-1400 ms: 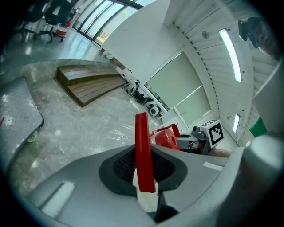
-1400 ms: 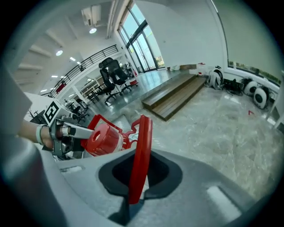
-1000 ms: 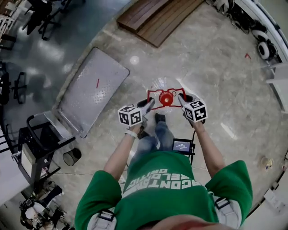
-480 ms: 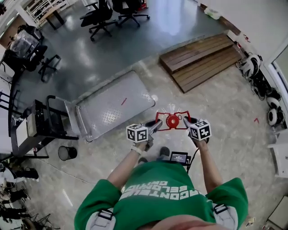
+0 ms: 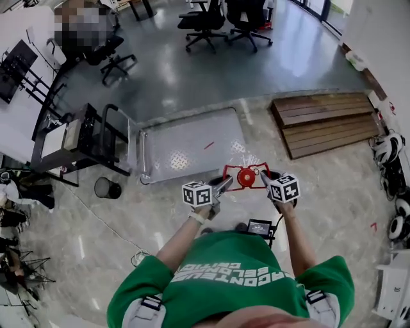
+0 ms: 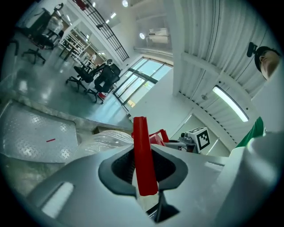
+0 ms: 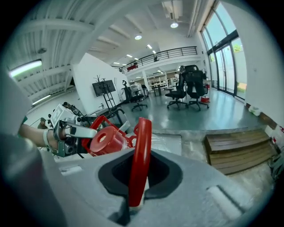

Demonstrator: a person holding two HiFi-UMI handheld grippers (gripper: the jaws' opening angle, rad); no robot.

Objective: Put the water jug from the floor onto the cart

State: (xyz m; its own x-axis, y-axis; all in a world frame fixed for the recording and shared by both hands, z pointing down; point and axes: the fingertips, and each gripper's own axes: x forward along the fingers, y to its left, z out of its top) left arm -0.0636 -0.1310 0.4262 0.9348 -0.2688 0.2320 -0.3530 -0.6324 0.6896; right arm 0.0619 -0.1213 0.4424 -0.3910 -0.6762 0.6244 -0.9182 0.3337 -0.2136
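The water jug [image 5: 245, 177] is clear plastic with a red cap and a red handle frame, and it hangs in front of me above the marble floor. My left gripper [image 5: 223, 184] holds the frame's left bar [image 6: 143, 150]; its jaws have just been opening slightly, with the bar still pinched between them. On the frame's right ring [image 7: 140, 155] my right gripper [image 5: 263, 174] is shut, with the red cap [image 7: 104, 139] just beyond. The cart [image 5: 192, 144], a grey checker-plate platform with a folding handle [image 5: 132, 152], lies on the floor ahead and to the left.
A wooden ramp [image 5: 327, 122] lies ahead on the right. Left of the cart stand a black rack [image 5: 70, 141] and a small black bin [image 5: 106, 188]. Office chairs [image 5: 211, 19] stand further back. White helmets [image 5: 387, 150] line the right wall.
Both grippers have risen with the jug between them. The view has swung so the cart now lies just ahead and left of the jug, and the ramp has moved to the right.
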